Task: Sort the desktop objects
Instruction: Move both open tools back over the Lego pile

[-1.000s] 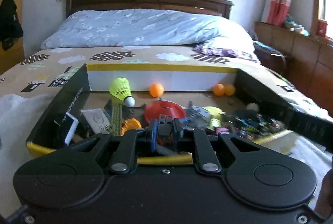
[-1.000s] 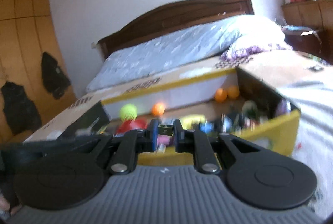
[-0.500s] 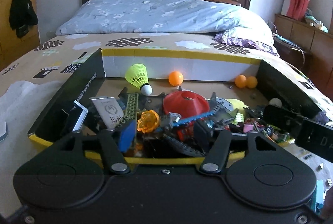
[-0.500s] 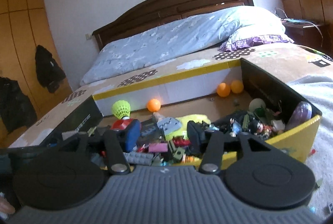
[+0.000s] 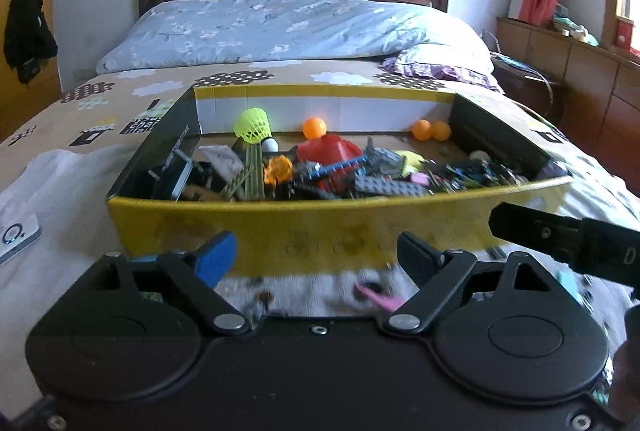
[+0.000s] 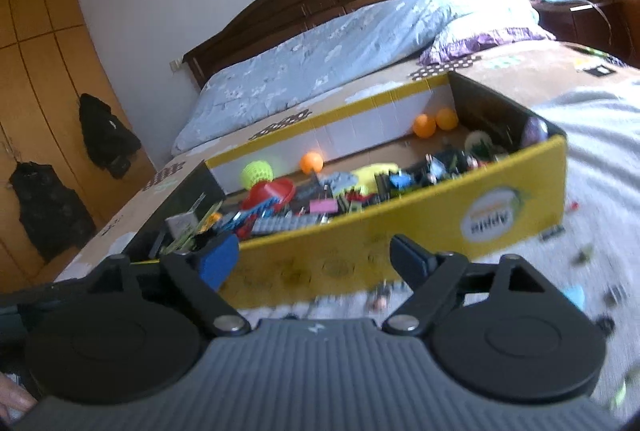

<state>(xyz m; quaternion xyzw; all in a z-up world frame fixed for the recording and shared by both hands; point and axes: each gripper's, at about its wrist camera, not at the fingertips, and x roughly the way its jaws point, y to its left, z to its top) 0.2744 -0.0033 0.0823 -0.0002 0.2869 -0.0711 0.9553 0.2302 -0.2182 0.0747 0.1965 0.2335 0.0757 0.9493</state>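
A white device (image 5: 18, 237) lies at the far left on the pale cloth (image 5: 68, 191) spread over the bed. Just to its right sits the yellow cardboard box (image 5: 320, 227), open at the top, its near wall facing both claws.

Inside the box, at the left, a green slatted piece (image 5: 253, 175) leans among grey and black building plates (image 5: 386, 186). Behind it a yellow-green shuttlecock (image 5: 254, 127) stands with its white cork down. An orange translucent ball (image 5: 279, 169) lies just right of the green piece. Further right comes a red cone-shaped lid (image 5: 328, 151), with a single orange ping-pong ball (image 5: 314, 127) behind it against the white back wall. Two more orange balls (image 5: 431, 130) sit touching each other in the far right corner. The right end of the box holds a tangle of small dark parts (image 5: 476, 171), too fine to tell apart.

The left gripper (image 5: 316, 255) hangs in front of the box's near wall, its jaws opening wide with nothing between them. Below it on the cloth lies a pink piece (image 5: 380, 295), blurred.

To its right the right gripper (image 6: 316, 257) also faces the near wall, tilted, jaws opening and empty. In the left wrist view its black finger (image 5: 560, 235) juts in from the right edge. Small scattered bits (image 6: 576, 295) lie on the cloth at the right, smeared by motion. A hand (image 6: 12, 397) shows at the lower left corner of the right wrist view.
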